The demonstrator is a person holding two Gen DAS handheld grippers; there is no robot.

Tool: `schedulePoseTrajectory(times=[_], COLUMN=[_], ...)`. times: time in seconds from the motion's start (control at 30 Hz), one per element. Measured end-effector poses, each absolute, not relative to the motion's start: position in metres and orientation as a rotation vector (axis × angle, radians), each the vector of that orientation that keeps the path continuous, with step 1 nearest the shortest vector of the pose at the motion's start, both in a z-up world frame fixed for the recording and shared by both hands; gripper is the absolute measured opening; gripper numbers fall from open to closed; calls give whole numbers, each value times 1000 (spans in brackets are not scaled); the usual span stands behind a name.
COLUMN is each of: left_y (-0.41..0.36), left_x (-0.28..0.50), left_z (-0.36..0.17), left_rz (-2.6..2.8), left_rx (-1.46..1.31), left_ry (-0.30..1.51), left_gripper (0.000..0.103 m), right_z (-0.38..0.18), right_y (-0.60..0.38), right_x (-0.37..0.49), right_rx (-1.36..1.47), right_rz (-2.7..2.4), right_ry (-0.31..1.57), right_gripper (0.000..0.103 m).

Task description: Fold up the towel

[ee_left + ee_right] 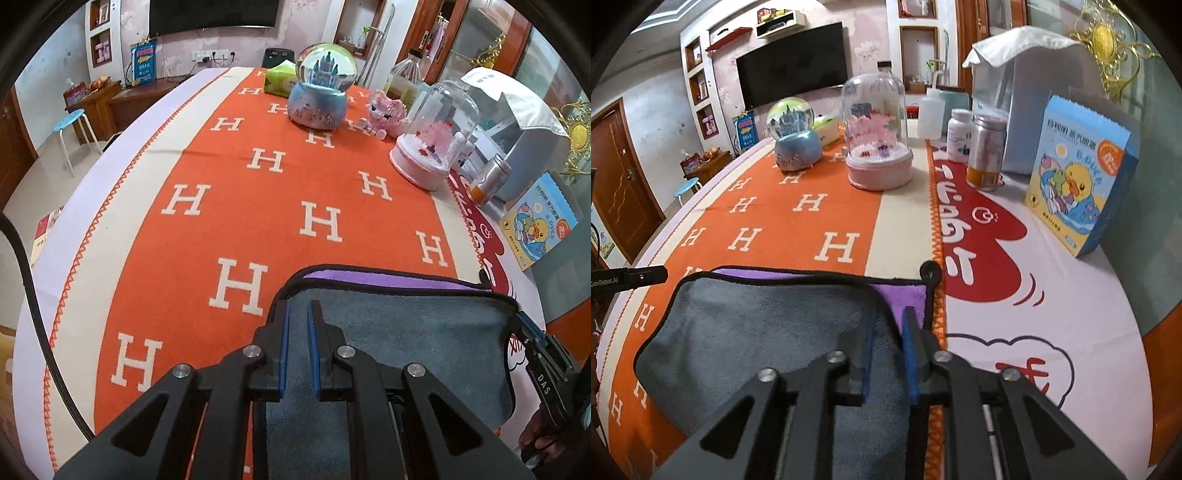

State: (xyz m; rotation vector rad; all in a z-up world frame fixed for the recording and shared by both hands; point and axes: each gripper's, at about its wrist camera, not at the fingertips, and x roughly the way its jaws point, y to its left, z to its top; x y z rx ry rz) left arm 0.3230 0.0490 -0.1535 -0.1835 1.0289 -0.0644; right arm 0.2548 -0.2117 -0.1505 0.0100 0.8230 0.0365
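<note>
The towel, grey on its upper face and purple on the other, lies at the near end of the orange H-patterned tablecloth, its right edge reaching the zigzag border where the orange cloth meets the white printed cover. A grey layer is drawn over the purple one, and only a purple strip shows along the far edge, so the fold looks nearly closed.

Its long axis runs left to right, across the line of both tools. The left gripper sits at the towel's left end and the right gripper at its right end, each at its own corner of the grey layer, so neither arm is nearer than the other. Both pairs of blue pads are drawn narrow with grey cloth between them. In each wrist view a slim gap shows, so I judge they pinch the cloth, though the grip itself is not plainly seen.

The coming move likely turns on the purple strip lying straight ahead of both tools, towards the pink domed ornament and the blue snow globe, which stand well apart from the towel.
</note>
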Motion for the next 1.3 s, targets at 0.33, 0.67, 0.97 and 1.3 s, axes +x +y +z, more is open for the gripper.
schedulePoseTrajectory(times=[0.33, 0.67, 0.97, 1.3], left_y=[52, 64, 79, 96], left_x=[301, 245, 175, 101], left_z=[-147, -144, -145, -126], left_rz=[-57, -39, -32, -77], left_rx=[-166, -148, -111, -87], left_ry=[1064, 1111, 1160, 1187], left_gripper=[21, 21, 23, 31], right_z=[-148, -151, -157, -140], right_y=[-219, -205, -180, -152], right_x=[243, 196, 128, 52], right_rx=[54, 98, 166, 169], right_rz=[-8, 25, 45, 5], right_ry=[862, 945, 1041, 1099], right_gripper=[60, 61, 72, 72])
